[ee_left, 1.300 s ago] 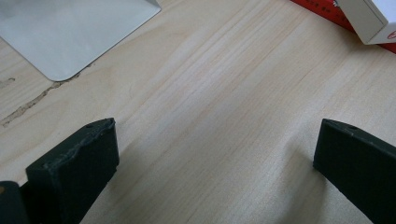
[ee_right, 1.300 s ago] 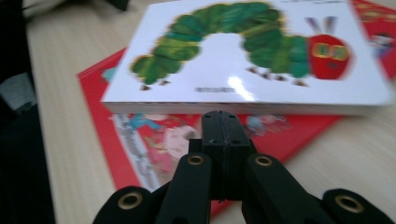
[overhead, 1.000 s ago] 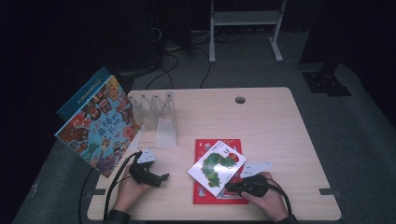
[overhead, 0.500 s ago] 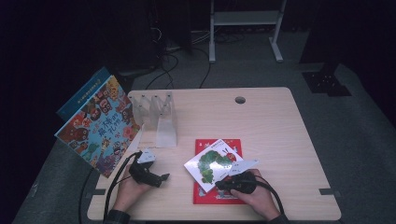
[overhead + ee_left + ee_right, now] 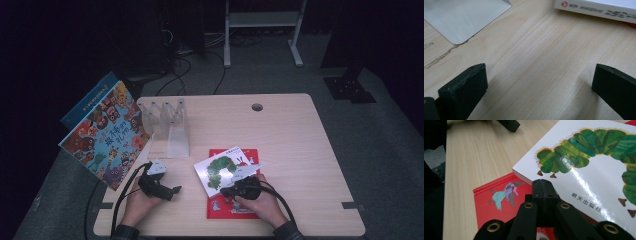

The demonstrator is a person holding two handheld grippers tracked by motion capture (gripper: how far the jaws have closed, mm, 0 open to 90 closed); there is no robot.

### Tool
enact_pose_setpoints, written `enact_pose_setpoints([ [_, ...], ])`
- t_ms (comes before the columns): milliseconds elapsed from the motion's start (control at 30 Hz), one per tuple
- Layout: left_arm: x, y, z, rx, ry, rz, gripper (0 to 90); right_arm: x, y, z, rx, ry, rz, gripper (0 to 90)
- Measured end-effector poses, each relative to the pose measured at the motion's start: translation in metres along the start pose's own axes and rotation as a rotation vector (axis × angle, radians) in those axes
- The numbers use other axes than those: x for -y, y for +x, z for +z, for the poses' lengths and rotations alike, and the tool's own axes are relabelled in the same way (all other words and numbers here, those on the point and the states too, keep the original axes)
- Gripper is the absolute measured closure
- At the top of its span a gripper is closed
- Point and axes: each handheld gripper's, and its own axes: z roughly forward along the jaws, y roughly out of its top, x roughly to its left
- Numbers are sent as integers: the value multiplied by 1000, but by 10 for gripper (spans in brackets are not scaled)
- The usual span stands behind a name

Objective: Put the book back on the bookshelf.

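**Caterpillar book sits right ahead of your right jaws, nudge room is to the left**

Starting at the left edge: the big colourful book [image 5: 106, 134] leans off the worktop [image 5: 280, 125] corner, and the clear book rack [image 5: 167, 125] stands just beside it. Your left gripper [image 5: 170, 191] rests on bare wood below the rack, jaws wide apart with nothing between them; in the left gripper view its camera looks across open wood toward the white book's spine.

Moving right, the white caterpillar book [image 5: 220, 170] lies flat on top of the red book [image 5: 232, 200], skewed, its long axis running diagonally from near-left to far-right. Your right gripper [image 5: 226, 191] is the closer one by far: its jaws are pressed together, holding nothing, and the tip sits at the white book's near edge, by the look of it touching the cover, though I can't tell for sure.

My guess is you're sliding that book off the red one. Open wood lies between the two grippers, so there's space that way. The worktop's near edge is close under your hands, so I'd keep the push going sideways or away.
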Motion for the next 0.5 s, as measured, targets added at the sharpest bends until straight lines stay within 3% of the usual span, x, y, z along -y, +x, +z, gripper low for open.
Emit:
enact_pose_setpoints([
  [200, 0, 0, 0, 0, 0, 0, 0, -7, -2, -2, 28, -18, -14, 835],
  [333, 0, 0, 0, 0, 0, 0, 0, -10, -13, -15, 101, -46, 3, 723],
  [500, -1, 0, 0, 11, 2, 4, 0, -12, -34, -30, 191, -75, 58, 591],
])
